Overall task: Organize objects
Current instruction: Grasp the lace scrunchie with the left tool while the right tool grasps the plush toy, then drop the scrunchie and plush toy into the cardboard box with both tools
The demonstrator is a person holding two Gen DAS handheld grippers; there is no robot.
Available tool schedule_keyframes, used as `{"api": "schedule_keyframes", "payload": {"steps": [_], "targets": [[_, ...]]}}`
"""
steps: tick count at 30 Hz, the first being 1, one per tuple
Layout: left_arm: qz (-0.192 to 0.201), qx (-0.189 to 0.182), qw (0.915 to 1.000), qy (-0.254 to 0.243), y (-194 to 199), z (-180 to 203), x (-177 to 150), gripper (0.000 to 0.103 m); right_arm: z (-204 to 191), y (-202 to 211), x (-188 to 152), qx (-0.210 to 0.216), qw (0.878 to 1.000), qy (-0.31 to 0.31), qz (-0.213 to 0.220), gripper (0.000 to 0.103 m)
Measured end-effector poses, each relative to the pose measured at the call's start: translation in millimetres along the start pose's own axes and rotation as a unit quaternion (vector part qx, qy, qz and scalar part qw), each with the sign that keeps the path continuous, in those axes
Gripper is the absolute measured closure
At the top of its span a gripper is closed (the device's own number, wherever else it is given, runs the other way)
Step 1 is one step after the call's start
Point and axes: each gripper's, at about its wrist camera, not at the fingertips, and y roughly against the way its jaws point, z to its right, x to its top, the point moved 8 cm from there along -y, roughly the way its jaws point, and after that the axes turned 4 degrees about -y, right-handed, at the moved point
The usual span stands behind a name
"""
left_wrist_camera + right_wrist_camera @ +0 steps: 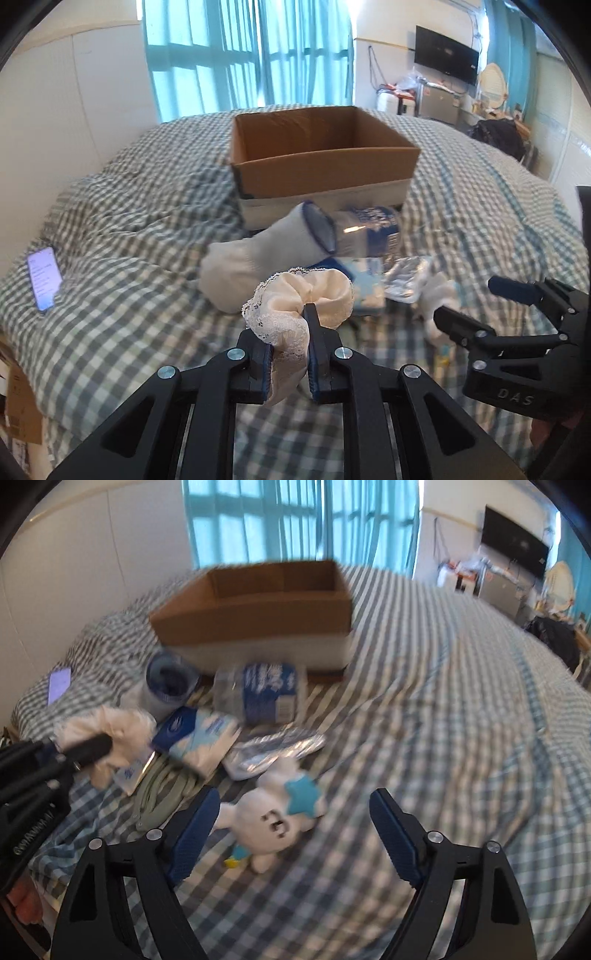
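My left gripper [288, 325] is shut on a cream lace-trimmed sock [295, 302] and holds it above the checked bed. It also shows in the right wrist view [92, 747] at the left. My right gripper [295, 808] is open and empty, just above a white plush toy with a blue star [273, 819]. An open cardboard box [321, 162] stands further back on the bed, also in the right wrist view [258, 602]. In front of it lie a grey sock [258, 258], a crushed water bottle [373, 230], a tissue pack [199, 738] and a foil packet [277, 749].
A lit phone [44, 277] lies on the bed at the left. Grey hangers or cords [162, 794] lie near my right gripper's left finger. A TV [445, 55] and cluttered furniture stand at the far right wall. Blue curtains cover the window behind.
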Motion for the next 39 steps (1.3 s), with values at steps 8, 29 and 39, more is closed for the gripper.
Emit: {"api": "schedule_keyframes", "payload": {"steps": [8, 29, 39], "targets": [[-0.004, -0.02, 0.9997, 0.012, 3.9, -2.6, -8.6, 0.088, -10.0, -21.7, -24.2, 0.018, 0.998, -0.014, -0.058, 0.054], [0.137, -0.052, 0.989, 0.021, 71.9, -0.3, 108.1, 0.088, -9.3, 127.8, 86.2, -0.002, 0.99, 0.039, 0.132, 0.054], [0.109, -0.031, 0.9931, 0.027, -5.8, -26.4, 171.2, 0.088, -11.6, 84.6, 177.9, 0.017, 0.989, 0.068, 0.13, 0.054]]}}
